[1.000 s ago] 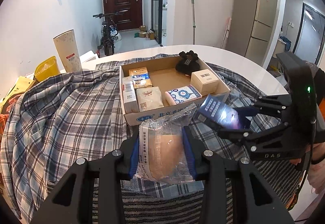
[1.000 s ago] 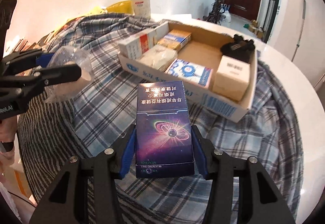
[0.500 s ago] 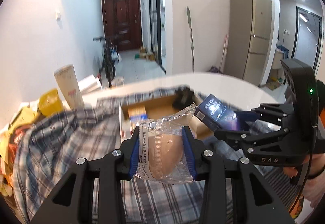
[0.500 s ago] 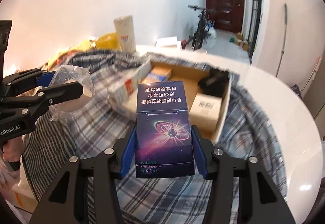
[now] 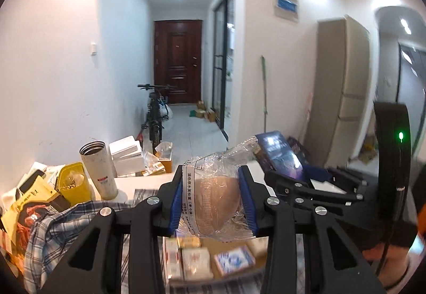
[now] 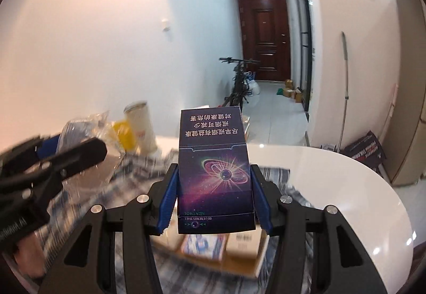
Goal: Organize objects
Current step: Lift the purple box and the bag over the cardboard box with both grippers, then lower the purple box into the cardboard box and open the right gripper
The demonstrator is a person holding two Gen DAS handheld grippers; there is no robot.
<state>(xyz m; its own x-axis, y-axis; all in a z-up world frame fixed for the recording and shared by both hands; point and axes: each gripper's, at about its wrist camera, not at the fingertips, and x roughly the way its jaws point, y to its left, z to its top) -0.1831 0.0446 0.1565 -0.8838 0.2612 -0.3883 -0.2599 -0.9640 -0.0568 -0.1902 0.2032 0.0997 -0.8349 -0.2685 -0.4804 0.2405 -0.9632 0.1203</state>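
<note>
Two hand-held grippers were raised side by side above a cardboard box (image 5: 234, 254) that sat on a plaid cloth (image 5: 53, 230) over a round white table (image 6: 332, 182). The left gripper (image 5: 211, 200) pinched a clear plastic packet (image 5: 215, 198) with a tan, rounded item inside, its blue pads (image 5: 175, 203) pressing both sides of the wrapper. The right gripper (image 6: 213, 198) clamped a dark purple carton (image 6: 214, 168) printed with a ringed planet, held upright between its blue pads (image 6: 167, 200). In the left wrist view that carton appeared just right of the packet. Below the grippers, the open box held several small packages, blurred in both views. On the far left of the table stood a pale tumbler (image 5: 98, 171) beside a yellow container (image 5: 72, 182). Behind the table, a hallway led past a parked bicycle (image 5: 155, 115) to a dark red door (image 5: 177, 64).
</note>
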